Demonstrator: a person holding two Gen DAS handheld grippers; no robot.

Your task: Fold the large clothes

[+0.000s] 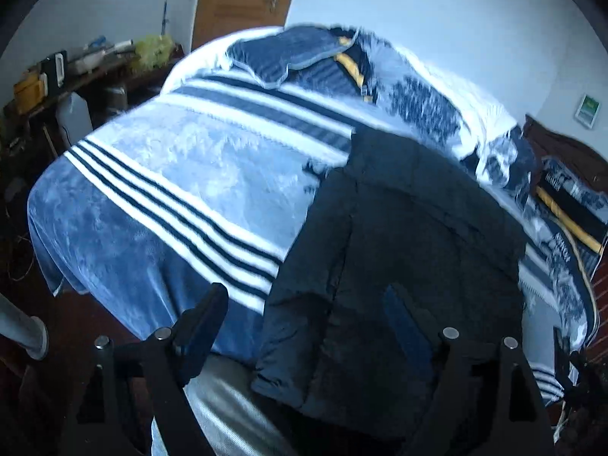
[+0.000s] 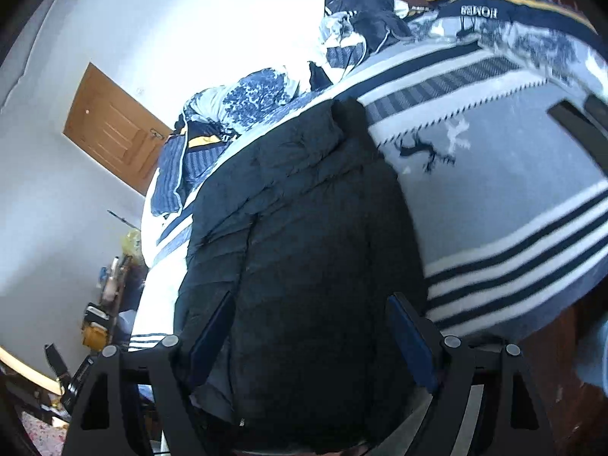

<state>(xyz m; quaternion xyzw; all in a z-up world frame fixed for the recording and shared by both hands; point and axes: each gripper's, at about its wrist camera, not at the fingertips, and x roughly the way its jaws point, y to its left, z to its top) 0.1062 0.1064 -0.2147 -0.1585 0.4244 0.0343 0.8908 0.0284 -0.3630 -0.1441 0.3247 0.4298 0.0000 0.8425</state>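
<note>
With the jaws of the left gripper (image 1: 307,326) and the right gripper (image 2: 313,336) spread apart and empty, the dark padded jacket (image 1: 399,235) is seen lying folded on the blue striped fleece blanket (image 1: 152,197), so a release is judged done and a fresh grasp needed.

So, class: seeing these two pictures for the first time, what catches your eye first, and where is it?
A dark padded jacket lies lengthwise on the bed, its hem hanging over the near edge. Beneath it spreads a blue blanket with bold navy and white stripes. Both open grippers, left and right, hang over the near end.
</note>
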